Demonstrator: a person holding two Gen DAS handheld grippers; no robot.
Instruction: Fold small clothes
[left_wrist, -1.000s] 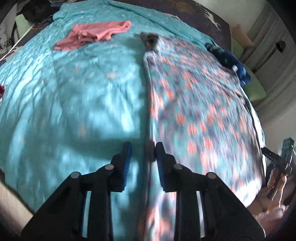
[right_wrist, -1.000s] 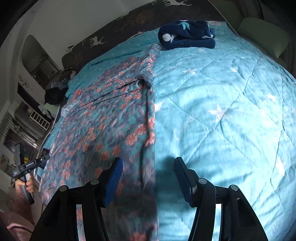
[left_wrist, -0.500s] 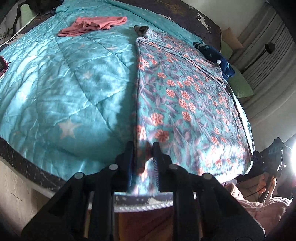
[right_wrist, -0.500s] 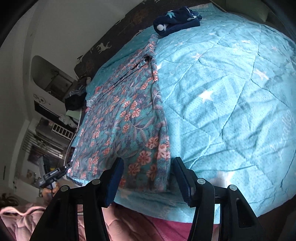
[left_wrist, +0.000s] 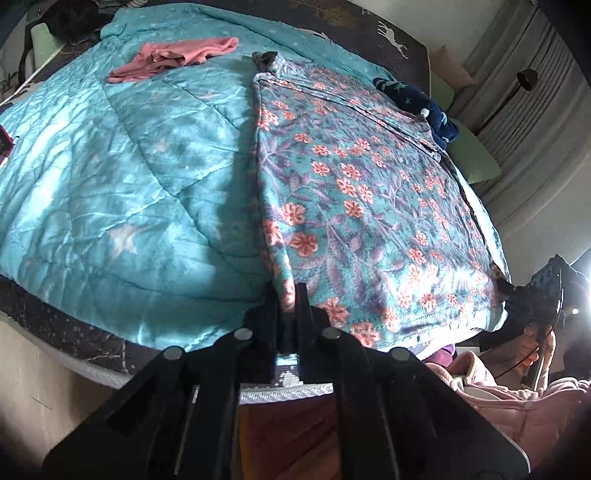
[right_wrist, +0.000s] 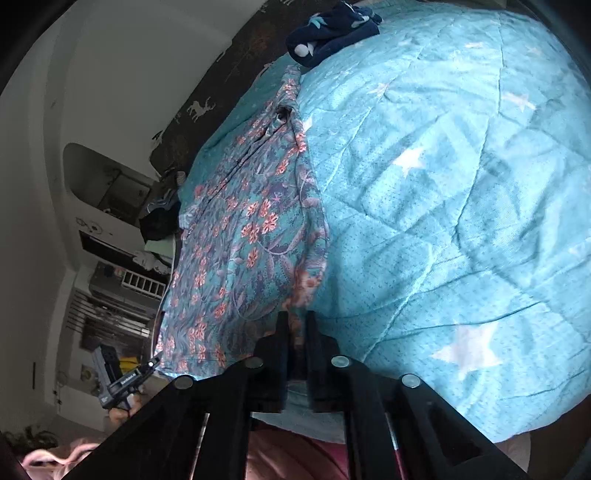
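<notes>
Here the floral garment (left_wrist: 369, 206) lies spread flat on the teal quilt (left_wrist: 122, 177) that covers the bed, its near hem reaching the bed's front edge. The left gripper (left_wrist: 287, 295) has its fingers closed on the garment's near left corner, a strip of flowered cloth pinched between them. The right gripper (right_wrist: 295, 325) has its fingers closed on the opposite near corner, with the fabric running up and away from them; in the left wrist view this gripper (left_wrist: 546, 291) shows at the garment's far right corner. A pink garment (left_wrist: 173, 57) lies crumpled near the head of the bed, well apart from the floral one. A dark blue starred garment (right_wrist: 328, 31) rests just beside the floral piece's far end.
</notes>
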